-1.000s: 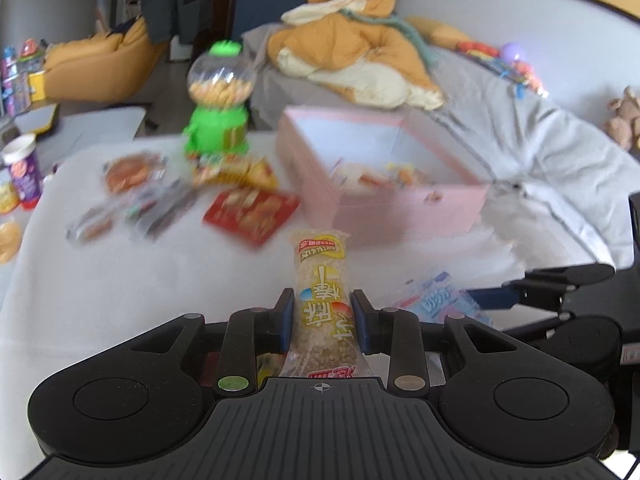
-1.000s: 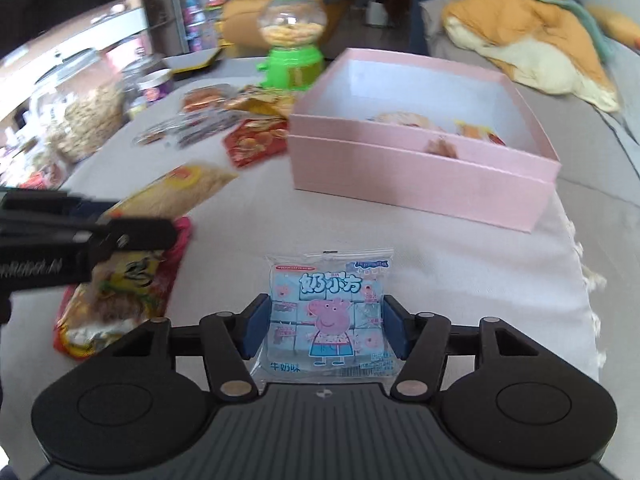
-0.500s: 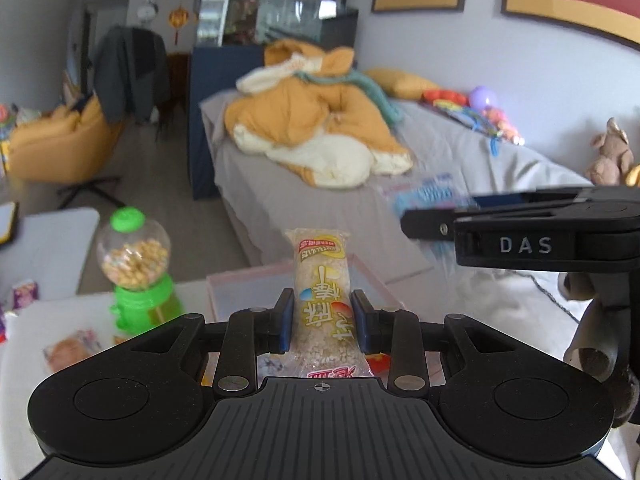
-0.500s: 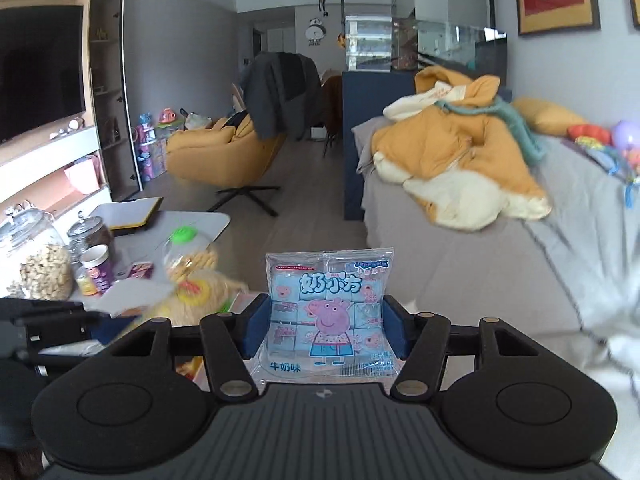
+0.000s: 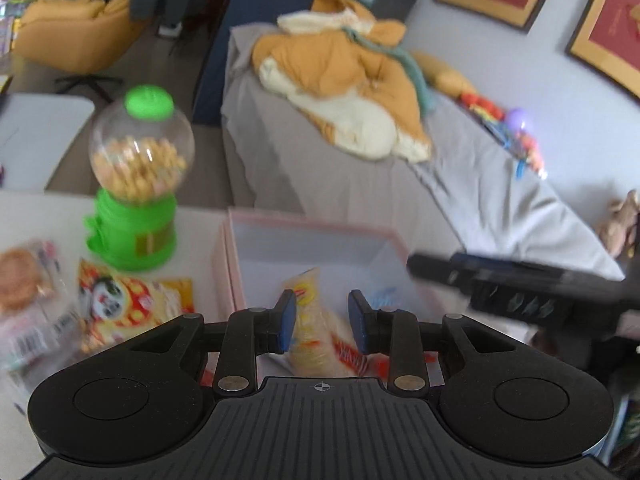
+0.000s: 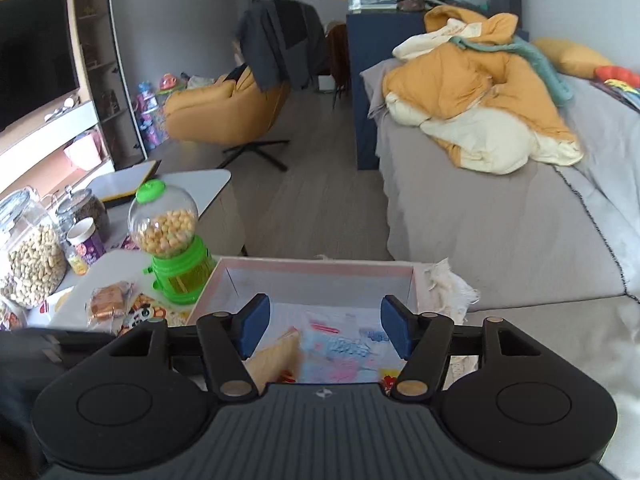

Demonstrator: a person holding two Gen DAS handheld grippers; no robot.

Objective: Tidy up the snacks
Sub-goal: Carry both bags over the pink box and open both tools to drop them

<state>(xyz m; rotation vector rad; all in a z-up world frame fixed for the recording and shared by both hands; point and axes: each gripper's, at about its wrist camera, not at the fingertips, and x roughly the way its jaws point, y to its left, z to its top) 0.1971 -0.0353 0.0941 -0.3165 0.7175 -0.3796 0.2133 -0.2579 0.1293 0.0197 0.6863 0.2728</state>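
Both grippers hang over the pink box [image 5: 234,264], which also shows in the right wrist view [image 6: 320,267]. My left gripper [image 5: 322,320] is open; the yellow snack packet [image 5: 310,334] lies below it, loose inside the box. My right gripper [image 6: 324,326] is open wide; the blue Peppa Pig milk-cube packet [image 6: 344,354] lies in the box beneath it, beside the yellow packet [image 6: 276,356]. The right gripper's arm [image 5: 520,284] shows as a dark blur at the right of the left wrist view.
A green gumball dispenser [image 5: 136,184] stands left of the box [image 6: 170,240]. Loose snack packets [image 5: 128,296] lie on the white table [image 5: 40,216]. Glass jars of nuts [image 6: 28,256] stand at far left. A grey sofa [image 6: 500,220] with an orange blanket lies behind.
Both grippers came down over the pink box and opened. The yellow packet and the blue packet left the jaws and now lie in the box.
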